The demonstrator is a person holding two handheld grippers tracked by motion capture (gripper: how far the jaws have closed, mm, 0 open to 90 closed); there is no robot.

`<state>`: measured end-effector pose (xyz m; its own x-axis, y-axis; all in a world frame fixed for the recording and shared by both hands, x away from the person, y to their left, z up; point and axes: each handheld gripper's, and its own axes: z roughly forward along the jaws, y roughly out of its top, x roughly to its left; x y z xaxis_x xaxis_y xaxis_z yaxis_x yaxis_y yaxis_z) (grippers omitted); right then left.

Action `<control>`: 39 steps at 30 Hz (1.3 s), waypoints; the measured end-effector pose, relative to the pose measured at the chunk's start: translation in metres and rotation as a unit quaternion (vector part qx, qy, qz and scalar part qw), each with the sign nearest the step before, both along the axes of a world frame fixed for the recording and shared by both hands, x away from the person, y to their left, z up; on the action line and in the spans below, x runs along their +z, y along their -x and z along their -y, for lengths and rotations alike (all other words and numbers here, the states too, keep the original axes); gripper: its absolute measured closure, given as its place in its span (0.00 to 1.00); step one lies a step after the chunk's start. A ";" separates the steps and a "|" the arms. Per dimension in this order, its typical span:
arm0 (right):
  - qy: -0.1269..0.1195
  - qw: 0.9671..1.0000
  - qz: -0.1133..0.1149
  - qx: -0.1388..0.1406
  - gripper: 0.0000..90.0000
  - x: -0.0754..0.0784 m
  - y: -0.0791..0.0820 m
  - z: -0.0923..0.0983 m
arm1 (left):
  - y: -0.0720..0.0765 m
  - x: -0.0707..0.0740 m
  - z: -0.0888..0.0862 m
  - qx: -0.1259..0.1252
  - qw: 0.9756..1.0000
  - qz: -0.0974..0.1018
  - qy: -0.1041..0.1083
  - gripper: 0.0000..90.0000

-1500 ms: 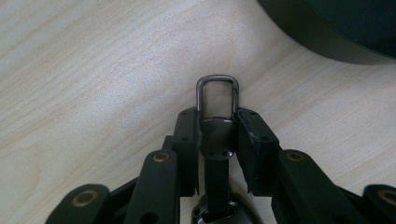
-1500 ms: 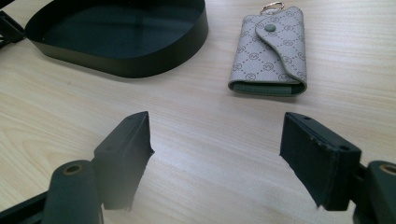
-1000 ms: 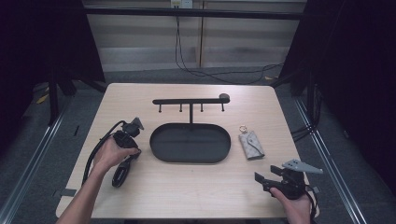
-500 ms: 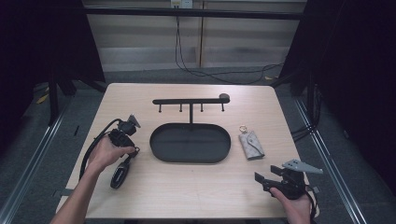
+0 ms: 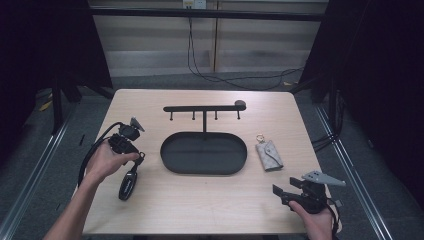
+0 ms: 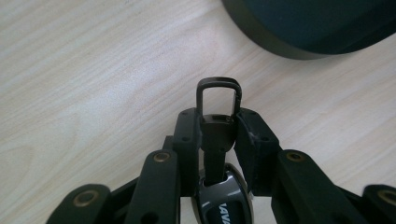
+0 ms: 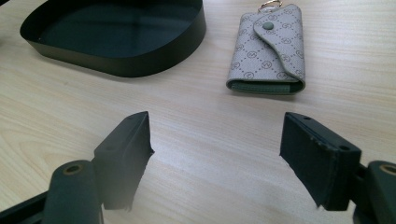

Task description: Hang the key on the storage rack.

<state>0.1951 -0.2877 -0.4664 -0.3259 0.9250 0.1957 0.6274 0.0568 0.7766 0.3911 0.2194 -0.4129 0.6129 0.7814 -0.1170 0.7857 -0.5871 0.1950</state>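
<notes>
We see the left gripper at about nine o'clock on the table, held in the person's left hand, with its two black jaws clamped together on the neck of a black car key fob. In the high view the fob hangs from the jaws toward six o'clock, its lower end close to the tabletop; whether it touches the wood we cannot tell. In the left gripper view the fob's neck sits pinched between the pads, and its small metal loop sticks out past the fingertips toward twelve o'clock, while the rounded silver-trimmed body lies below, near the camera. The rim of the dark oval tray crosses that view at one o'clock. On the table the tray lies at the centre, with a black hook rack standing at its twelve o'clock edge. A grey patterned key pouch lies just beside the tray at three o'clock, apart from it, its brass ring pointing to twelve. The right gripper rests at about five o'clock on the table in the person's right hand; its jaws stand apart with bare wood between them, and in the right gripper view the pouch lies ahead of them at one o'clock, well clear.
</notes>
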 end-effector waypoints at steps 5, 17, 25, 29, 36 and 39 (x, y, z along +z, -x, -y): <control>0.000 1.000 0.000 0.000 0.27 0.000 0.000 0.000 | 0.003 0.013 -0.002 -0.001 1.000 0.014 0.008 0.78; 0.000 1.000 0.000 -0.002 0.27 0.000 0.000 0.000 | 0.011 0.039 -0.004 -0.018 0.999 0.035 0.001 0.78; 0.001 1.000 0.000 -0.004 0.27 0.000 0.000 0.000 | 0.013 0.051 -0.007 -0.025 0.999 0.036 -0.005 0.78; 0.002 1.000 -0.001 -0.004 0.27 0.000 -0.001 0.000 | 0.013 0.058 -0.009 -0.021 0.999 0.044 0.001 0.78; 0.002 1.000 -0.002 -0.006 0.27 -0.001 -0.001 0.000 | 0.014 0.064 -0.008 -0.026 0.999 0.043 0.001 0.79; 0.002 1.000 -0.002 -0.006 0.27 -0.001 -0.001 0.000 | 0.014 0.067 -0.007 -0.027 0.999 0.041 -0.001 0.79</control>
